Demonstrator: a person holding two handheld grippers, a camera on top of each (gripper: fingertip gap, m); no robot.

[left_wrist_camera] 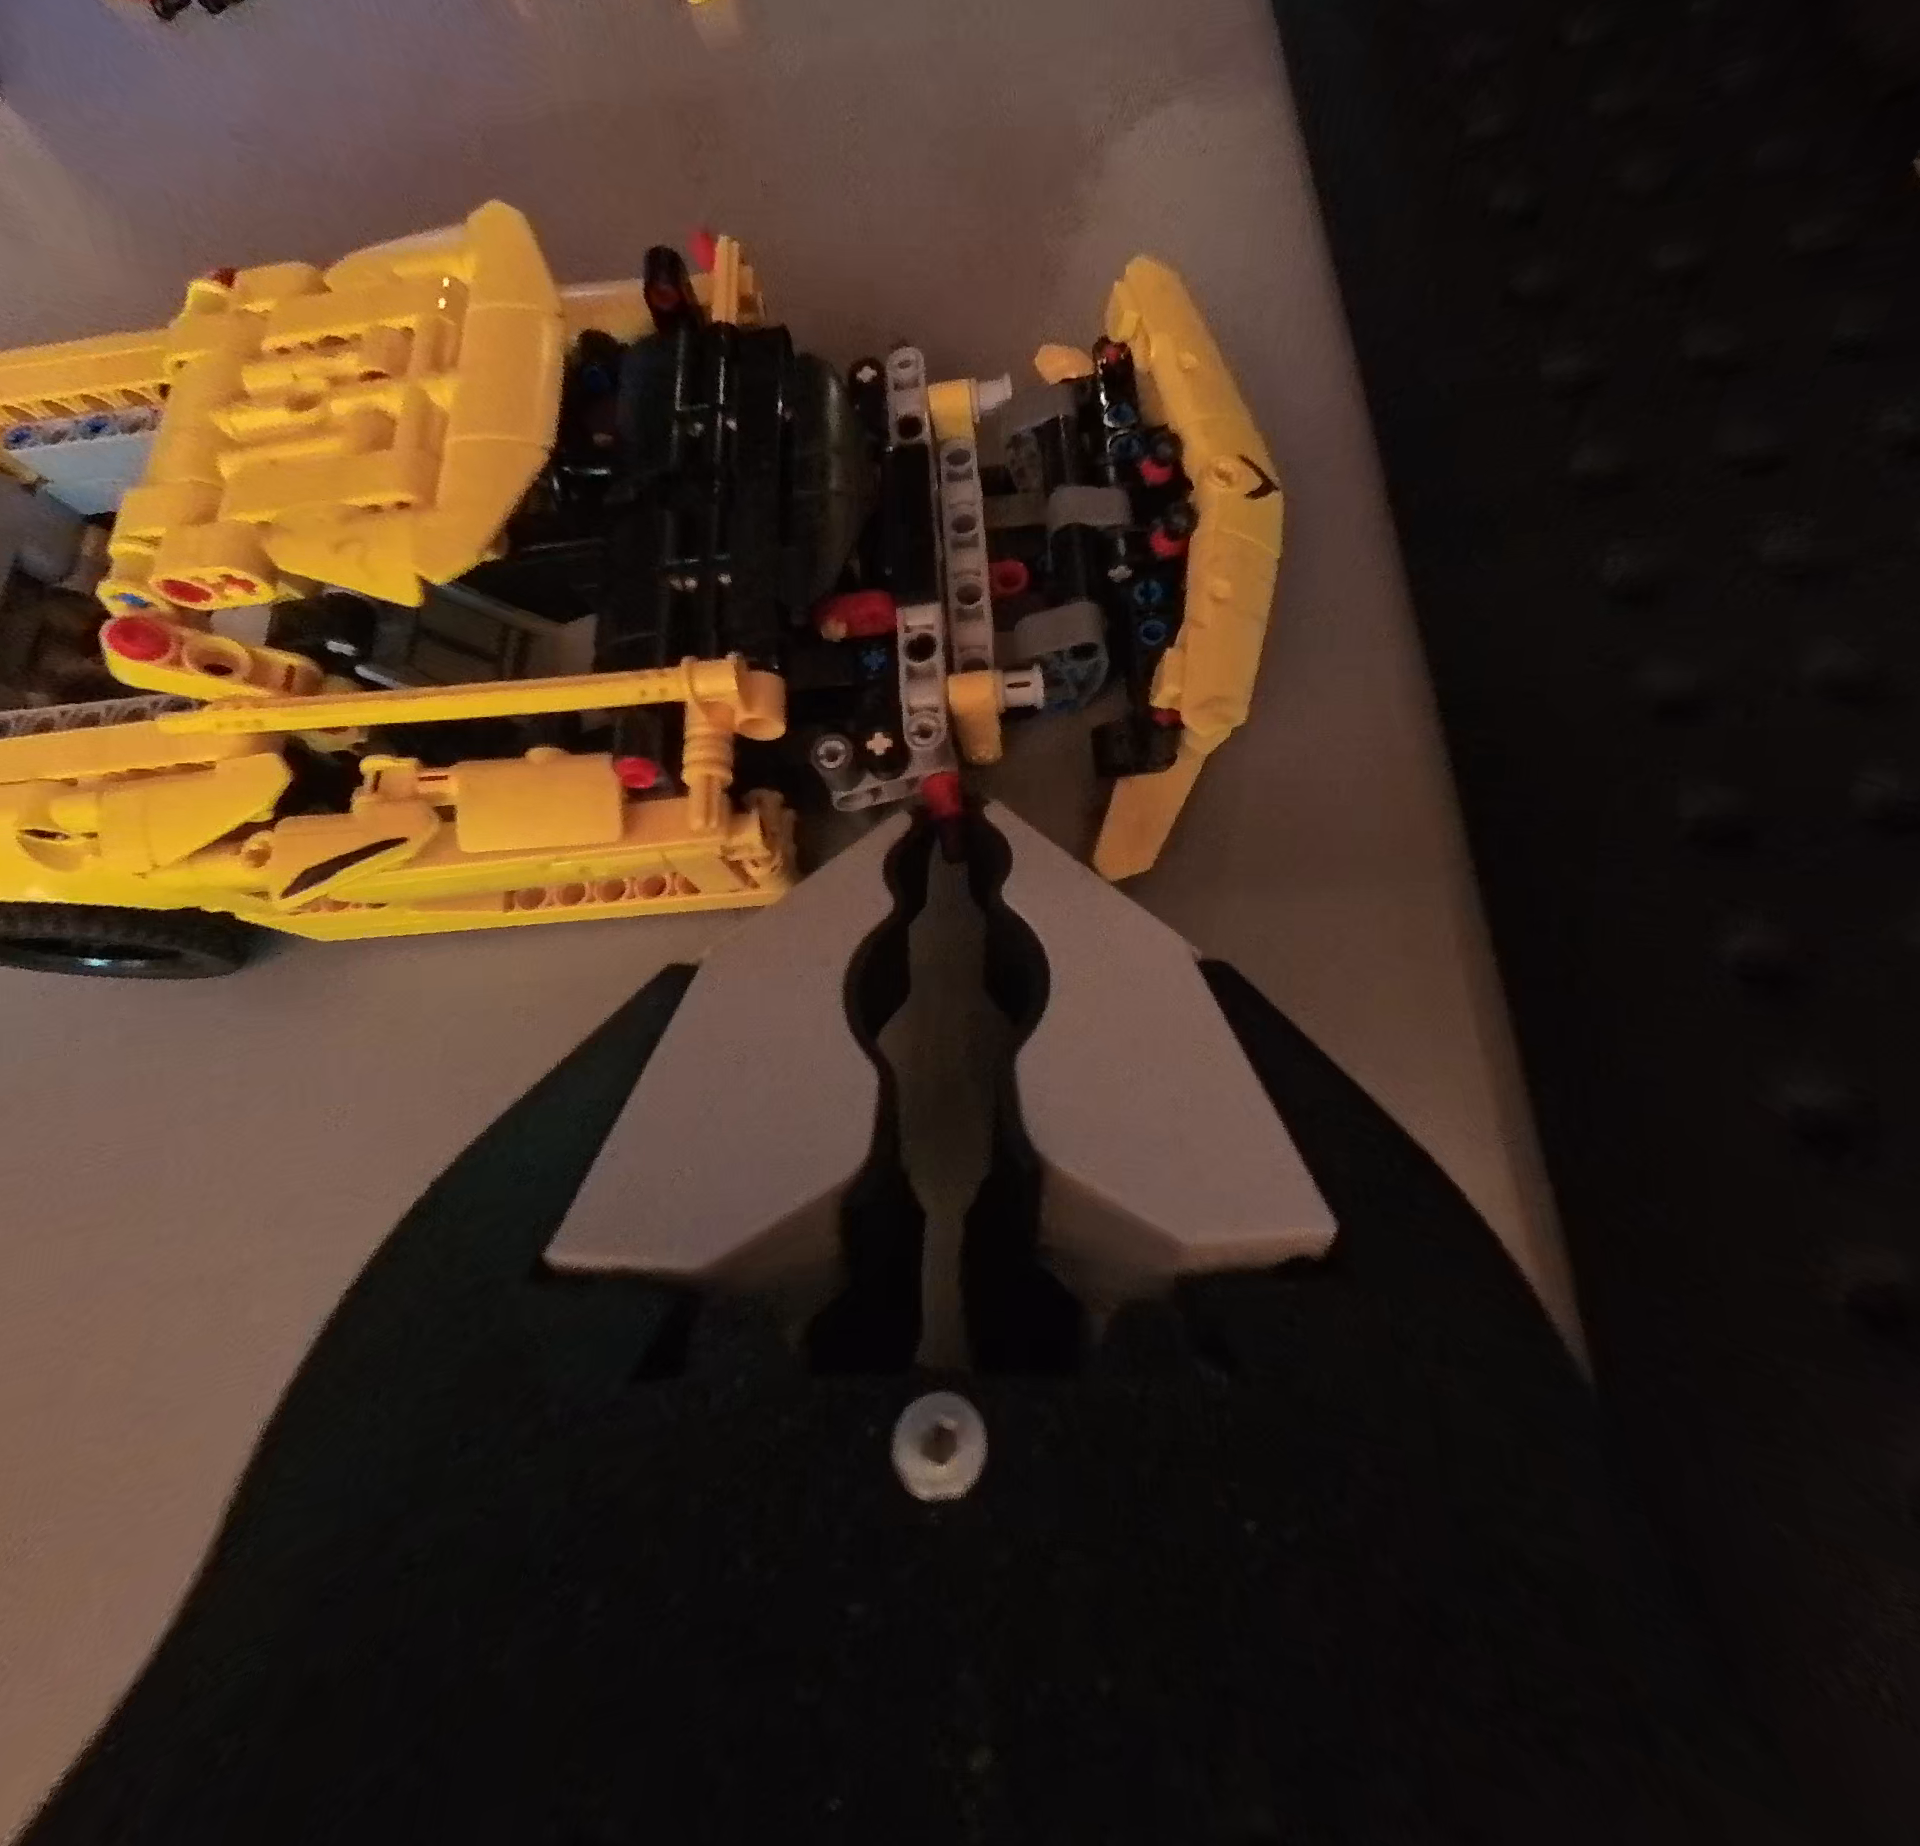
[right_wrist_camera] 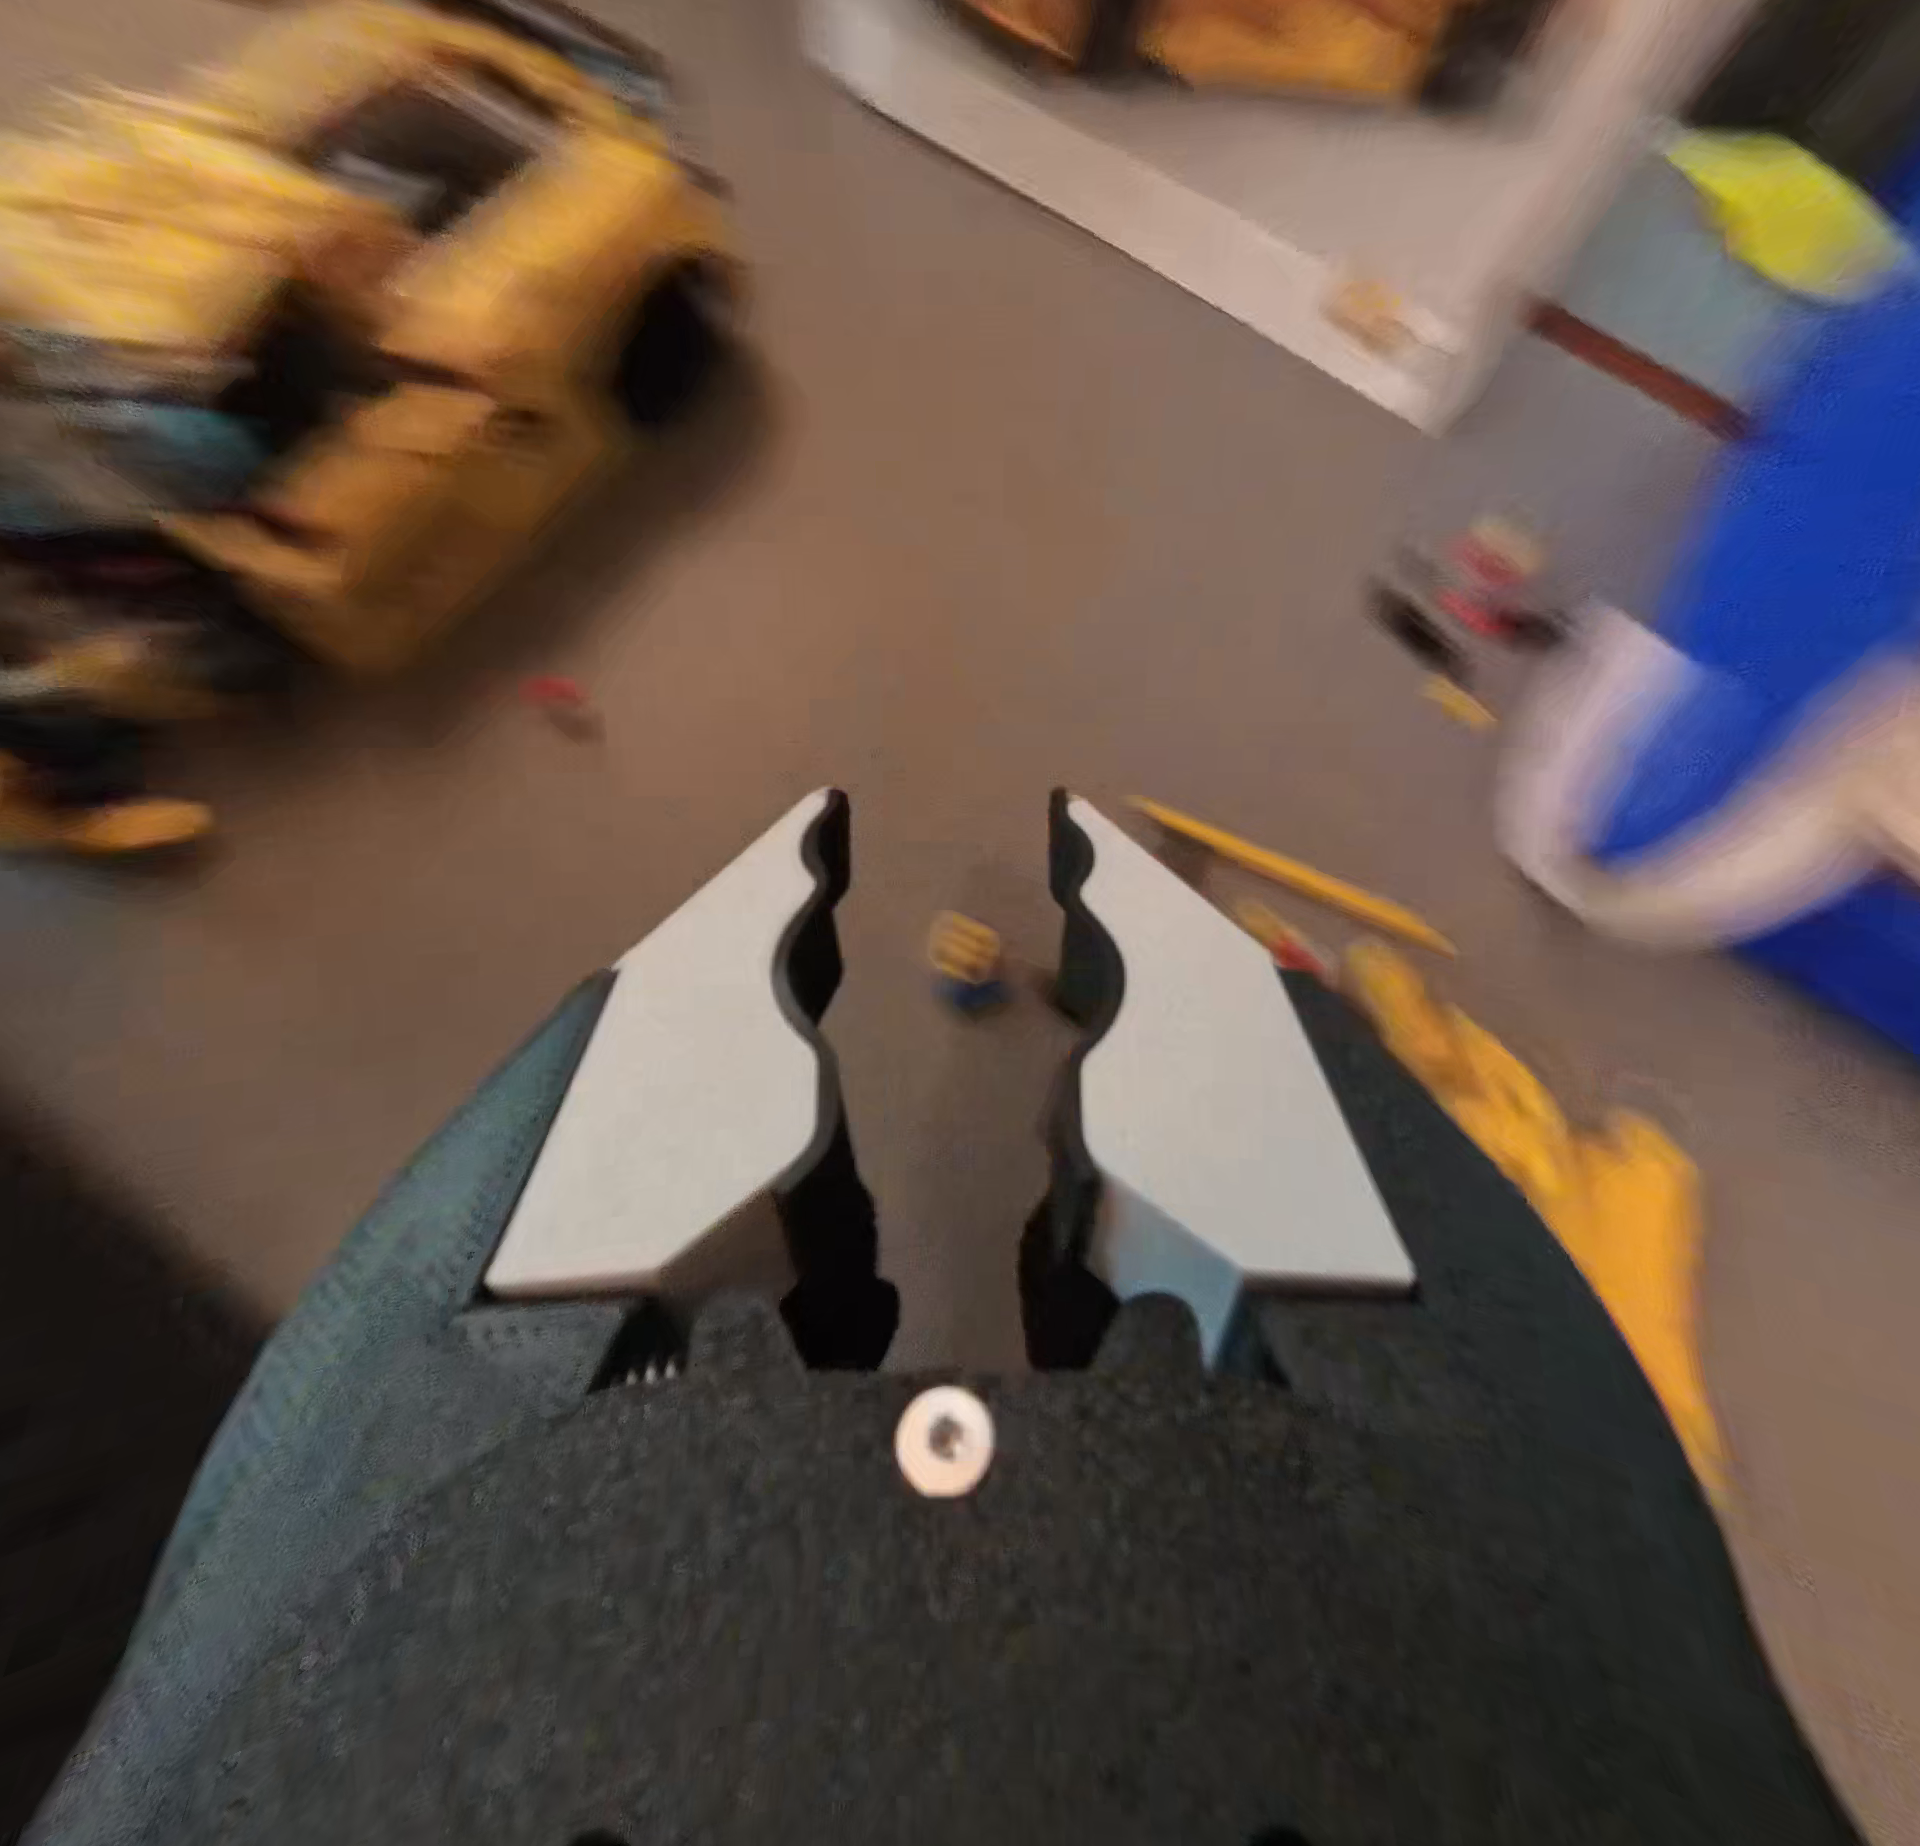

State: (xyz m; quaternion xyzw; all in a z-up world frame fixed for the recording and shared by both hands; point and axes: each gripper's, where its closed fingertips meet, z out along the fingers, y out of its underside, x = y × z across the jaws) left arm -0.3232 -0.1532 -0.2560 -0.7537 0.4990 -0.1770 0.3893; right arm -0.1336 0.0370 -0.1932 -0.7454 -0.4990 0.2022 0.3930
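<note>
Left claw (left_wrist_camera: 943, 830) pinches a red pin (left_wrist_camera: 943, 790) on the yellow brick car (left_wrist_camera: 416, 591); pull straight. Right claw (right_wrist_camera: 948, 809) spread above a small yellow piece (right_wrist_camera: 964, 949) (blurry) on the table (right_wrist_camera: 935, 549).

Left gripper (left_wrist_camera: 948, 825) tips pinched nearly together; right gripper (right_wrist_camera: 948, 820) spread apart, empty

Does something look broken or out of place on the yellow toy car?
The yellow bumper panel at the yellow car's end sits askew, exposing inner pins. The left gripper pinches a small red pin there.
</note>
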